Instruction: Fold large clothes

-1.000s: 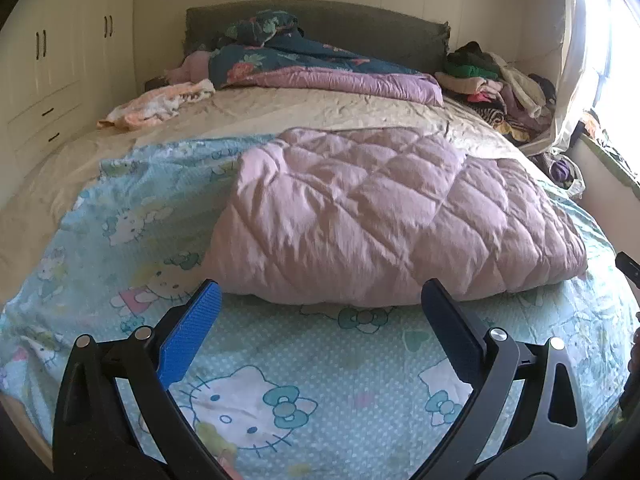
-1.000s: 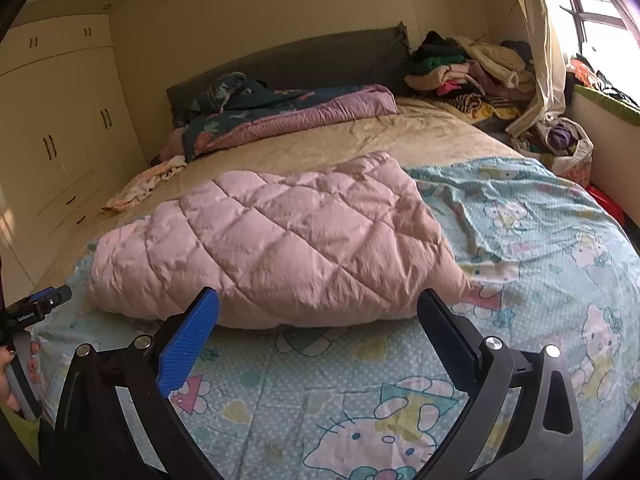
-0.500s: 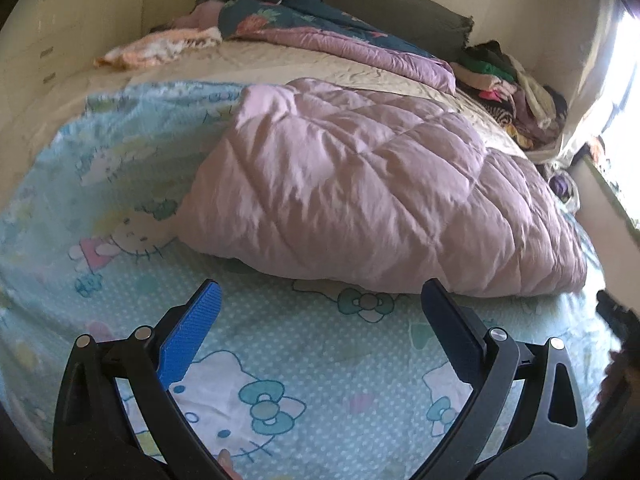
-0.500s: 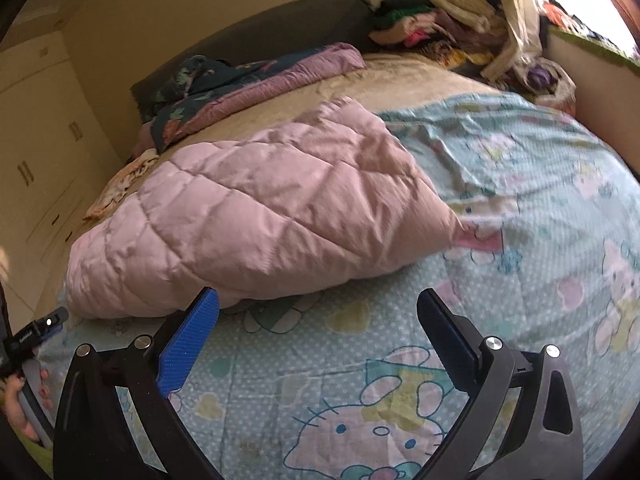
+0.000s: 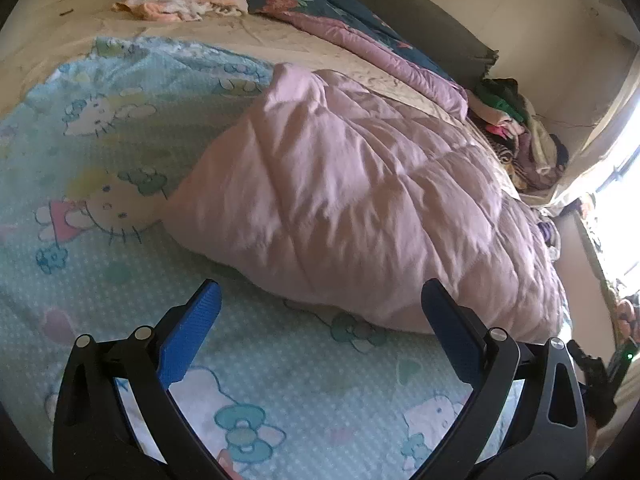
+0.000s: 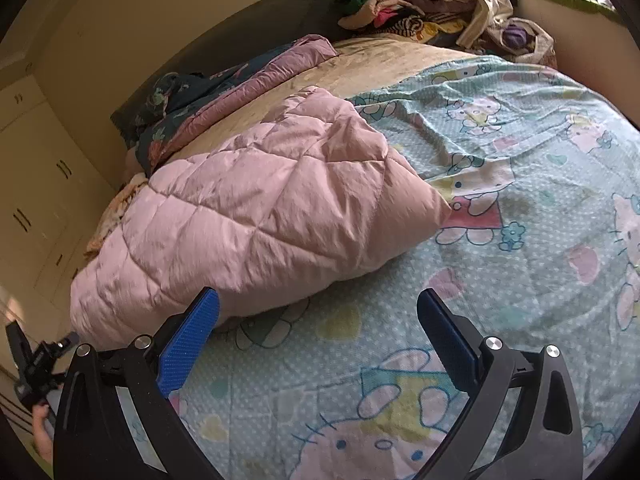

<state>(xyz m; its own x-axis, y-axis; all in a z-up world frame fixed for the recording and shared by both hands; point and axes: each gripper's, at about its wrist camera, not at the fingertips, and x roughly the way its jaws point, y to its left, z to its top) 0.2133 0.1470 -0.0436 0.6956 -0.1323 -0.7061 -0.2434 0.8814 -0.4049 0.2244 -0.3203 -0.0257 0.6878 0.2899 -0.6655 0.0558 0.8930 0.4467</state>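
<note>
A pink quilted garment (image 5: pixel 360 208), puffy like a padded coat and already doubled into a thick bundle, lies across the cartoon-cat print sheet (image 5: pixel 280 380) spread over the bed (image 6: pixel 380 64), with its long near edge facing both claws. The left claw (image 5: pixel 320 312) hangs just above the sheet with its blue pads wide apart and nothing between them, close to the near edge of the bundle toward its left half. The right claw (image 6: pixel 318 316) is likewise spread and empty, its left pad right by the bundle's near edge, its right pad over bare sheet. This reads as the approach for another fold: neither claw has taken cloth yet, and both are lined up along the same long edge. The next move probably calls for each claw to go low enough to catch the whole thickness of the padded edge, close firmly, then lift and carry the edge over together, since such slippery, springy fill tends to slide out of a shallow pinch. The heap of clothes (image 6: pixel 400 8) by the headboard and the floral duvet (image 6: pixel 224 92) lie well apart from the work.
</note>
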